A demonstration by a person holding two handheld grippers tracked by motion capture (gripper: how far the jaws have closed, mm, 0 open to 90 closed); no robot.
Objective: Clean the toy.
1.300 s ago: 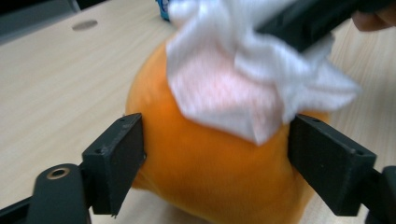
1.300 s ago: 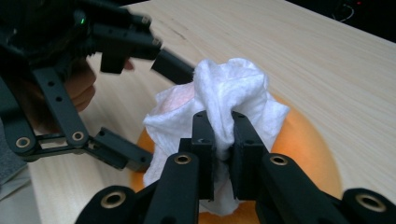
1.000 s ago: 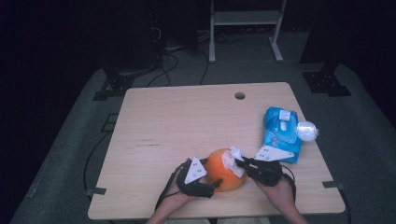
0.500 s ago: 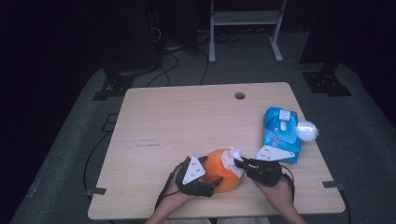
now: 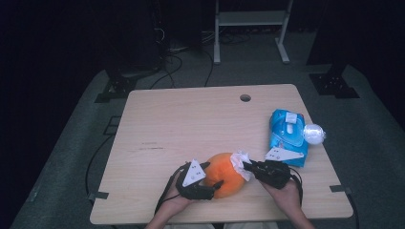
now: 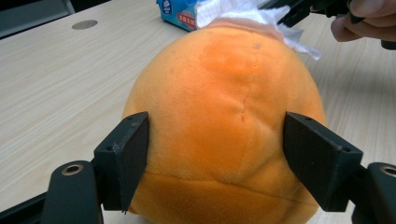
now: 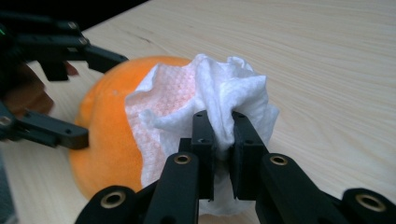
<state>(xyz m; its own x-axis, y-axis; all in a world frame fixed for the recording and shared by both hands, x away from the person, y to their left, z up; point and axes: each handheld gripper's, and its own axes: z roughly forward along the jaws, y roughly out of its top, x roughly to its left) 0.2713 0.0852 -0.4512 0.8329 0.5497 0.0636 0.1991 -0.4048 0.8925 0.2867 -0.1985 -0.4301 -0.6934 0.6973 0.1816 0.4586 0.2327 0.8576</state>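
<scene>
An orange plush ball (image 5: 224, 174) lies near the table's front edge. My left gripper (image 5: 214, 174) grips it from the left, one jaw pressed on each side of the plush (image 6: 224, 116). From the right, my right gripper (image 5: 248, 165) is shut on a crumpled white wipe (image 5: 240, 161). The wipe (image 7: 224, 93) rests against the upper right of the orange plush ball (image 7: 102, 135), pinched between the black jaws of the right gripper (image 7: 219, 126). In the left gripper view, the wipe (image 6: 233, 11) drapes over the far top of the plush.
A blue pack of wipes (image 5: 288, 136) lies at the right of the wooden table (image 5: 191, 124), with a clear round object (image 5: 314, 134) beside it at the table's edge. A small round hole (image 5: 245, 98) is at the far side.
</scene>
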